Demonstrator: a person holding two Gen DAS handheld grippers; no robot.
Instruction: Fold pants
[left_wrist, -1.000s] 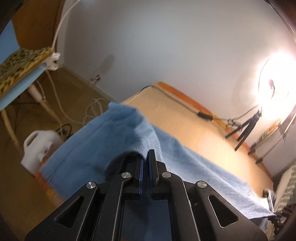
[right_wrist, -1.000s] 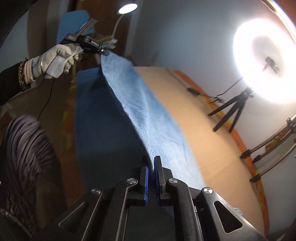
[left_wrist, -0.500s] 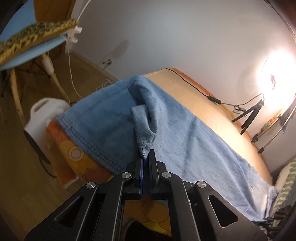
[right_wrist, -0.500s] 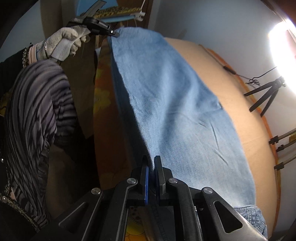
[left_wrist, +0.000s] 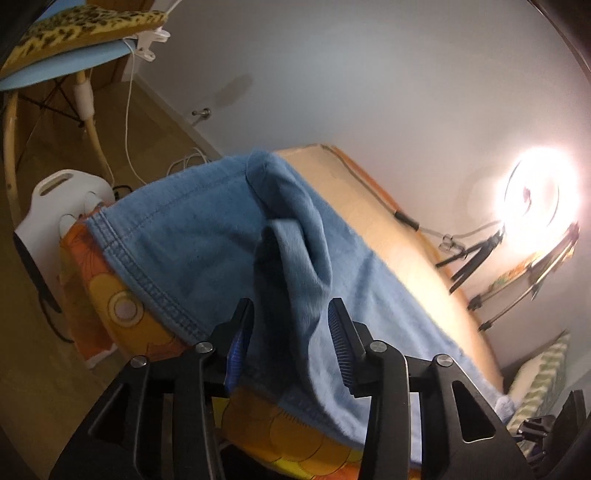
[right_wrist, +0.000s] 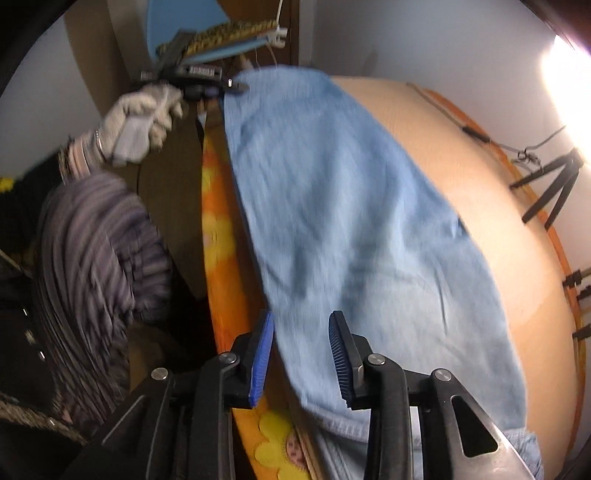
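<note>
Light blue denim pants (left_wrist: 177, 236) lie folded lengthwise along the near edge of the tan bed (left_wrist: 373, 206). My left gripper (left_wrist: 290, 328) hovers low over one end with its jaws opening. A raised ridge of denim stands between its blue pads (left_wrist: 240, 347) and looks loose. In the right wrist view the pants (right_wrist: 351, 221) stretch away, and my right gripper (right_wrist: 301, 336) has its jaws opening over the near edge of the cloth. A gloved hand (right_wrist: 140, 122) holds the left gripper (right_wrist: 238, 86) at the far end.
An orange flowered sheet (left_wrist: 110, 306) hangs down the bed's side. A white canister (left_wrist: 55, 199) and cables sit on the floor below. A chair with a leopard cushion (left_wrist: 74, 26) stands at upper left. Ring light (left_wrist: 535, 199) and tripod (left_wrist: 476, 254) stand behind the bed. A striped sleeve (right_wrist: 92, 258) is at left.
Both grippers were shut on the denim and held it up; now their jaws stand apart. The pants have come down flat on the bed, and both grippers have sunk lower.
</note>
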